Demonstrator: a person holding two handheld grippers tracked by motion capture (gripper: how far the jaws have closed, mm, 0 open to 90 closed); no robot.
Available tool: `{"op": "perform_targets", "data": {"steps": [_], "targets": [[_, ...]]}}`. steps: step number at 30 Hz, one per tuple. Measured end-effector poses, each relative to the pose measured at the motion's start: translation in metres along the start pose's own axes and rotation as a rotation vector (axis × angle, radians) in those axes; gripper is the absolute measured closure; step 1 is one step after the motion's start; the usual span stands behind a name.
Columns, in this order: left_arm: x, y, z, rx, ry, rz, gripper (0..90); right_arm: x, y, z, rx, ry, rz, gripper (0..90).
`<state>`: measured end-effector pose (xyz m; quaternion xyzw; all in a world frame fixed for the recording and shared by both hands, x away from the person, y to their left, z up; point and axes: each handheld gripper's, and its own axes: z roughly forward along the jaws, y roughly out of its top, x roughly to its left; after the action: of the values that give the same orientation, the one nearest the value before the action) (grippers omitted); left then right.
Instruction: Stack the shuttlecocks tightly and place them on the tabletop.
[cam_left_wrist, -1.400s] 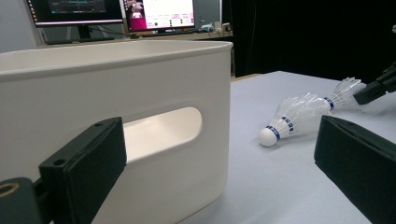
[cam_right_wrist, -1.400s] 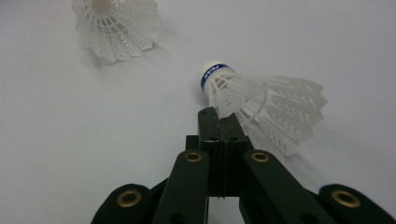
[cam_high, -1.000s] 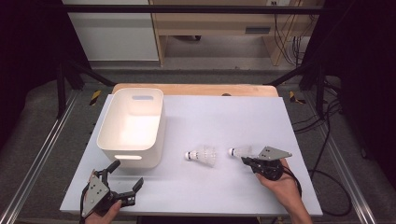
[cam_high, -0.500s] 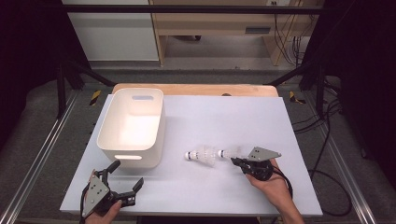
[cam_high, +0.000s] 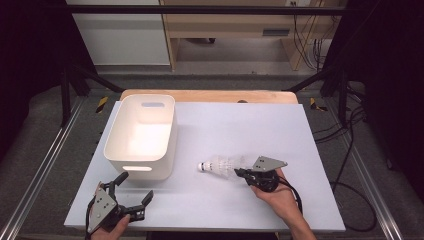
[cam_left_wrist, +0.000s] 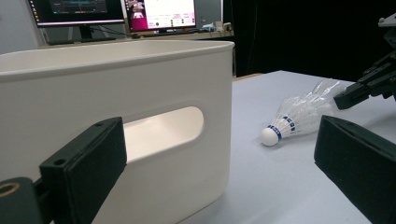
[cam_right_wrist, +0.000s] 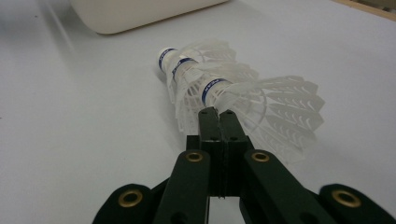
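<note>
Desk: white sheet on my desk (cam_high: 300, 130), wooden edge at twelve o'clock, dark floor and metal rails around it.
Right tongs: my right tongs (cam_right_wrist: 218, 115) have their jaws pressed together; in the right gripper view their tip sits at the skirt of the nearest shuttlecock, and I cannot tell whether a feather is pinched between them.
Shuttlecocks: I read several nested white shuttlecocks (cam_right_wrist: 219, 88) with blue bands, lying on their side on the desk, cork end pointing to nine o'clock in the high view (cam_high: 220, 165), skirt end against the right tongs (cam_high: 246, 174).
Right hand: holds those tongs from five o'clock of the stack.
Left tongs: my left tongs (cam_high: 134, 191) stand wide apart with nothing between them, low at the desk's seven o'clock corner.
Bin: white bin (cam_high: 165, 145) with handle slots, just beyond the left tongs, at nine o'clock of the shuttlecocks and apart from them.
Background: monitors behind the bin in the left gripper view.
</note>
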<state>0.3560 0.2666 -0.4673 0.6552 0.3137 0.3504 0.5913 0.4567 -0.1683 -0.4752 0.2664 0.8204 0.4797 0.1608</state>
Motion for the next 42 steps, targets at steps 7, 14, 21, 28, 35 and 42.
{"op": "perform_targets", "data": {"steps": [7,14,21,28,35,42], "targets": [[0.000,0.000,0.000,0.000,-0.001,0.001,2.5,0.003,0.002,0.006,0.006,0.014,-0.006,90.0],[-0.001,0.000,0.001,0.002,-0.002,0.003,2.5,0.006,0.005,0.012,0.007,0.030,-0.015,90.0],[-0.001,0.000,0.001,0.003,-0.003,0.005,2.6,0.008,0.004,0.017,0.031,0.035,-0.030,90.0],[-0.001,0.000,0.001,0.004,-0.004,0.005,2.6,0.009,0.002,0.020,0.059,0.023,-0.044,90.0],[-0.001,0.000,0.001,0.005,-0.005,0.004,2.6,0.011,0.002,0.021,0.076,0.016,-0.057,90.0],[-0.001,0.000,0.002,0.004,-0.005,0.002,2.6,0.011,0.001,0.022,0.081,0.013,-0.061,90.0]]}}
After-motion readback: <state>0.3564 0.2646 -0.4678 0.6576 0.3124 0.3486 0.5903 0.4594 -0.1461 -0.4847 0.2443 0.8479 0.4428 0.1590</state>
